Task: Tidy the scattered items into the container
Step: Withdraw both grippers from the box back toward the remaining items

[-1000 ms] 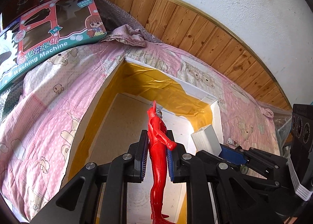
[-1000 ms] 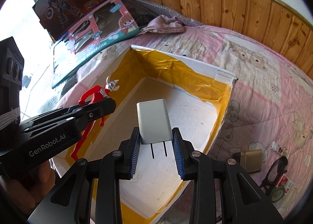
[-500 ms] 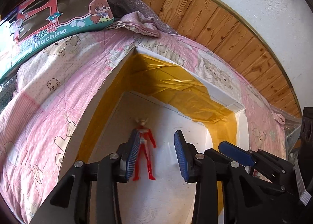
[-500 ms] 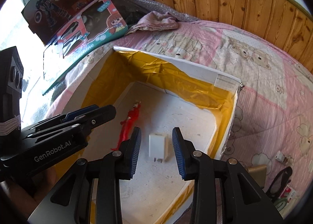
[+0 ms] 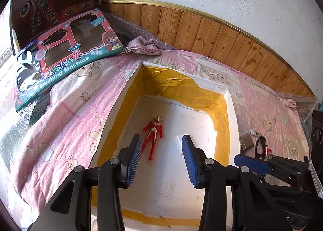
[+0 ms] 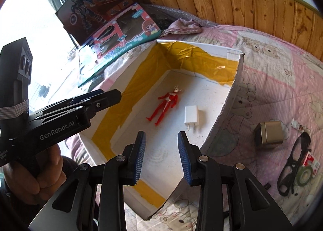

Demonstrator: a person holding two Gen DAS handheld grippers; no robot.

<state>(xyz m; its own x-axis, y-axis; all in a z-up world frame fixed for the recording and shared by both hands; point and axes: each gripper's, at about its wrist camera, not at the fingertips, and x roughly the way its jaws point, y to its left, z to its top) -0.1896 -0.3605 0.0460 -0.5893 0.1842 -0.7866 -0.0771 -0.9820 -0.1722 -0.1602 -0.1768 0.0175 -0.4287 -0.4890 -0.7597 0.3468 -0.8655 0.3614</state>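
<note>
1. Pink quilted bed cover [image 6: 278, 81] carries the white foam box with yellow tape lining [image 6: 235, 81]; the red plastic hero figure [image 6: 166, 106] and white plug charger [image 6: 191, 117] lie apart on its floor.
2. Both the left tool [image 5: 161, 158] and right tool [image 6: 161, 156] hang spread and empty above the box.
3. Next, I judge, lift the right tool clear of the wall toward the brass-coloured metal tin [image 6: 269, 134], approaching squarely.
4. Black-framed glasses [image 6: 292, 166] overlap small items too cluttered to identify.

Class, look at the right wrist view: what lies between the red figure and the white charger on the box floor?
Nothing: in the right wrist view, only bare white floor separates the red figure and the white charger inside the box.
</note>
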